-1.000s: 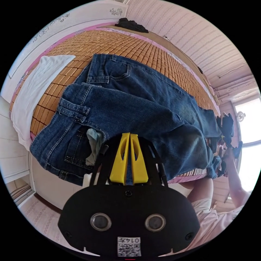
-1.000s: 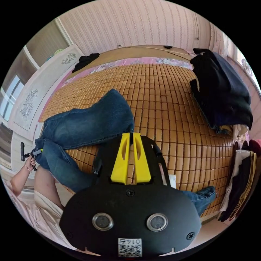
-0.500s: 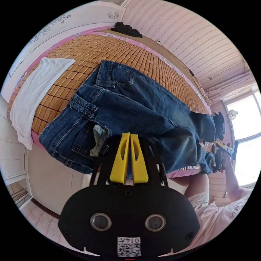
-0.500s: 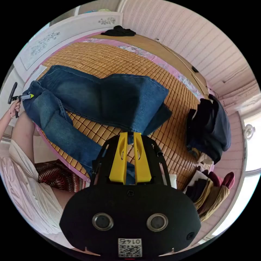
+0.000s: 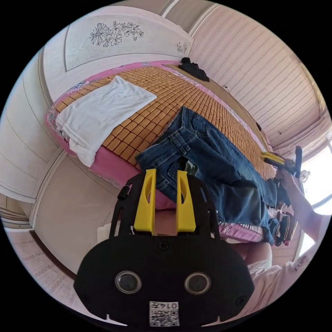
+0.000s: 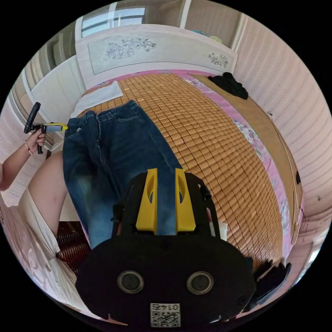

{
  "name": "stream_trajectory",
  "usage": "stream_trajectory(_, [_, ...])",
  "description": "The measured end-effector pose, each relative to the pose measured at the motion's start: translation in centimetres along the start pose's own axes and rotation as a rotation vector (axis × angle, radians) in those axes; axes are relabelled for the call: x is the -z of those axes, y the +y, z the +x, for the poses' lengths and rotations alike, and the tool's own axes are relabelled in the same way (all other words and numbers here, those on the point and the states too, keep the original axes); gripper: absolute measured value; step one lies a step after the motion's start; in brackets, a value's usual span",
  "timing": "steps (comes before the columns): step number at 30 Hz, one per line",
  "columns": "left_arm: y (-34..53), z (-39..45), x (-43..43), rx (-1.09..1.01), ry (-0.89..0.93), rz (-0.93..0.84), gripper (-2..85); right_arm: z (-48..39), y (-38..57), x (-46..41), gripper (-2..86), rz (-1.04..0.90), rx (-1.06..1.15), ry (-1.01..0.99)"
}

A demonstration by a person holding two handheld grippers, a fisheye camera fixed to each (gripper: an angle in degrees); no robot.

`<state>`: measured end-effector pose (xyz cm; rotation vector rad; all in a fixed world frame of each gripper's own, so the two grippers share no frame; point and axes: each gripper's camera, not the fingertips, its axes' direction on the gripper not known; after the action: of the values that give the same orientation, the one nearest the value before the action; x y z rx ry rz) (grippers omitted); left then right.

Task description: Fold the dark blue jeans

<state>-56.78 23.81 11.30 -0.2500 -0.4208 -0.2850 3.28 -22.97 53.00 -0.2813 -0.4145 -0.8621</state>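
Note:
The dark blue jeans (image 6: 114, 155) lie stretched out along the near edge of the bed's bamboo mat (image 6: 214, 138), waistband toward the headboard. My right gripper (image 6: 165, 171) is open above the leg end, with denim showing behind the gap between its jaws. The left gripper (image 6: 55, 128), held in a hand, sits just off the waistband corner. In the left gripper view, my left gripper (image 5: 165, 173) is open with nothing between its jaws, just short of the jeans (image 5: 214, 166). The right gripper (image 5: 276, 159) hangs over the far leg end.
A white cloth (image 5: 103, 107) lies on the mat near the headboard (image 6: 155, 52). A black garment (image 6: 230, 84) rests on the wooden ledge by the wall. Dark clothes (image 6: 273, 276) sit at the foot end. The person's leg (image 6: 48, 186) stands against the bed edge.
Both grippers were shut on the jeans and now stand open. The jeans have been laid out straight on the mat, and the left gripper has drawn back from the waistband.

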Motion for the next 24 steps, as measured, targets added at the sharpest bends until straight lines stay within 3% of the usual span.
stream_trajectory(4, [-1.1, 1.3, 1.8, -0.132, -0.042, 0.110, 9.3, -6.3, -12.4, -4.7, 8.3, 0.018, 0.171, -0.177])
stream_trajectory(8, [-2.3, -0.1, -0.4, -0.152, -0.077, 0.052, 9.9, -14.4, -17.9, -9.0, 8.2, -0.048, 0.334, -0.303])
stream_trajectory(14, [-1.2, -1.5, -5.0, -0.151, -0.121, -0.155, 8.8, -16.4, -19.9, -8.8, 0.2, -0.074, 0.364, -0.186])
stream_trajectory(20, [-0.4, -2.6, -4.4, -0.082, -0.004, -0.042, 5.8, -16.4, -19.2, -0.6, -0.2, 0.158, 0.240, -0.142])
stream_trajectory(24, [0.2, -3.3, -4.5, -0.038, -0.055, -0.048, 3.2, -21.2, -19.4, -6.6, 0.7, 0.001, 0.311, -0.046])
